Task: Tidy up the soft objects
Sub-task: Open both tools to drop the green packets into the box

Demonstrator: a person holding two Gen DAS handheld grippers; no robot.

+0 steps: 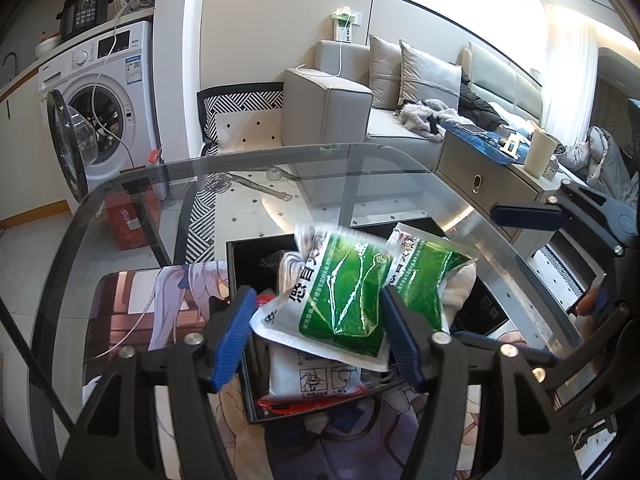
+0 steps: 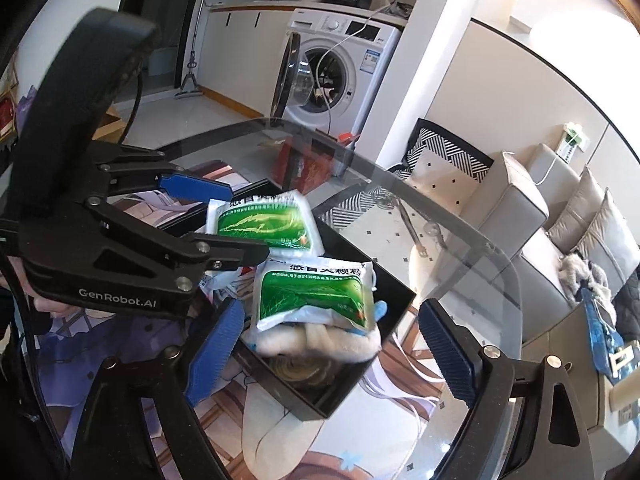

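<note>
Pouches [image 1: 340,292] heaped in black box [image 2: 396,304]; left hand-held gripper [image 1: 320,332] spread around one, right [image 2: 328,348] spread.

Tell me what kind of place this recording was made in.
Most likely a small home, an open living area beside a laundry corner. A grey sofa with cushions stands behind the glass table, a front-loading washing machine has its door open, and a cooker sits on the counter above it.

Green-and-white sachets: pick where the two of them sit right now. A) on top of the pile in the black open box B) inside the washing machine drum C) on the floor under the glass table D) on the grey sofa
A: both green-and-white sachets lie atop the soft items piled in the black open box on the glass table.
</note>
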